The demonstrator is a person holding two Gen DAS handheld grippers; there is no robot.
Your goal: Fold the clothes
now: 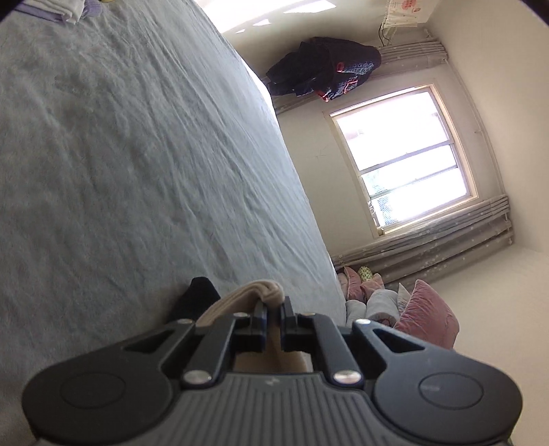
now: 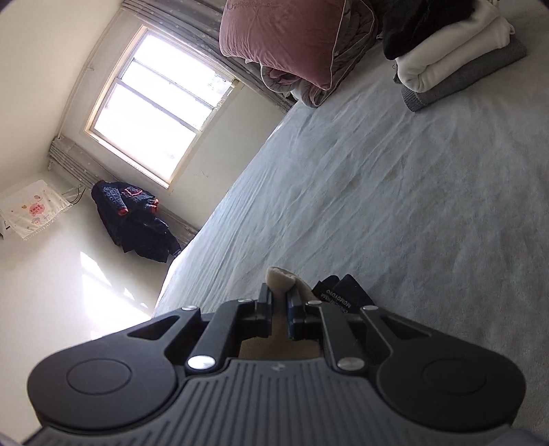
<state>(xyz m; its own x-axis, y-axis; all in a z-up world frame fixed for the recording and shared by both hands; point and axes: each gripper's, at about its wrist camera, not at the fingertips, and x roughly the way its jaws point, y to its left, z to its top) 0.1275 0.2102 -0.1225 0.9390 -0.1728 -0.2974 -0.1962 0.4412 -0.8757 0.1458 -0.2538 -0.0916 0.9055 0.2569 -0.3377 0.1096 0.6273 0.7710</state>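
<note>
Both tongs were clenched on cloth: the left gripper [image 1: 273, 310] pinched a bunched edge of a beige garment [image 1: 254, 291], and the right gripper [image 2: 279, 302] nipped a like beige tuft, with the jaws of each nearly closed on the fabric. More beige cloth showed under each gripper body, so the garment seemed to hang or stretch between the two, held over the near part of the grey bed sheet [image 1: 120, 154]. A black piece [image 1: 197, 296] lay just beside the left grip, and in the right view a black piece bearing a printed label [image 2: 338, 291] sat just beside the pinched tuft; whether it belonged to the same garment could not be told.

My judgement was that a carry or a fold of the beige garment was in hand, both corners being gripped. The next move likely called for keeping the two grips level so the cloth would not sag or twist.

Farther off, a stack of folded clothes [image 2: 456, 65], black on white on grey, rested on the sheet near a pink pillow [image 2: 291, 37]. Another folded pile [image 1: 65, 10] showed at the far end in the left view. No container was visible; dark clothing [image 2: 137, 219] hung by the window
</note>
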